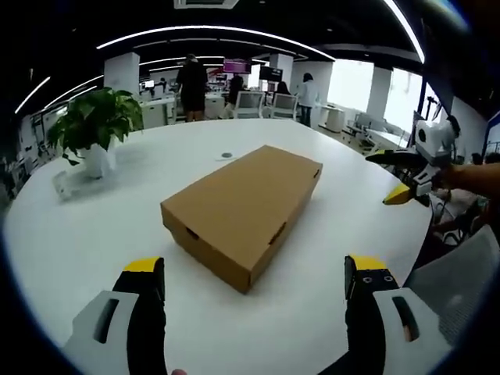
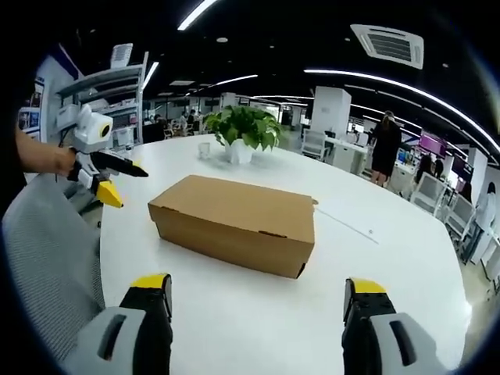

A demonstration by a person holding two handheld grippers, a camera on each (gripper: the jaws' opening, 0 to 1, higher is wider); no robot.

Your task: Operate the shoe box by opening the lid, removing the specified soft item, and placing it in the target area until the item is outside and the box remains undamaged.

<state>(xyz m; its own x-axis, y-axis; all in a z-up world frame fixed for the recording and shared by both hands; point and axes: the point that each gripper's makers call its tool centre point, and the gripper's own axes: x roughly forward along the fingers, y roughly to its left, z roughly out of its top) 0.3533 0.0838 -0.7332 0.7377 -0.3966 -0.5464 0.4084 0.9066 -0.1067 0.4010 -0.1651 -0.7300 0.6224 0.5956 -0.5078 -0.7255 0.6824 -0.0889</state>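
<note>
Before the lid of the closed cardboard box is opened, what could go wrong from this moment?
1. The shoe box lies loose on the smooth white table; a push from one side may slide it instead of lifting the lid.
2. The lid is thin cardboard with tucked tabs; prying hard at one tab may tear it.
3. Both the left gripper and the right gripper are open and away from the box, so the box is not steadied yet.

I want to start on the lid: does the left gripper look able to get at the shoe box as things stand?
Probably yes: the left gripper is open and the closed shoe box lies straight ahead on the table.
</note>
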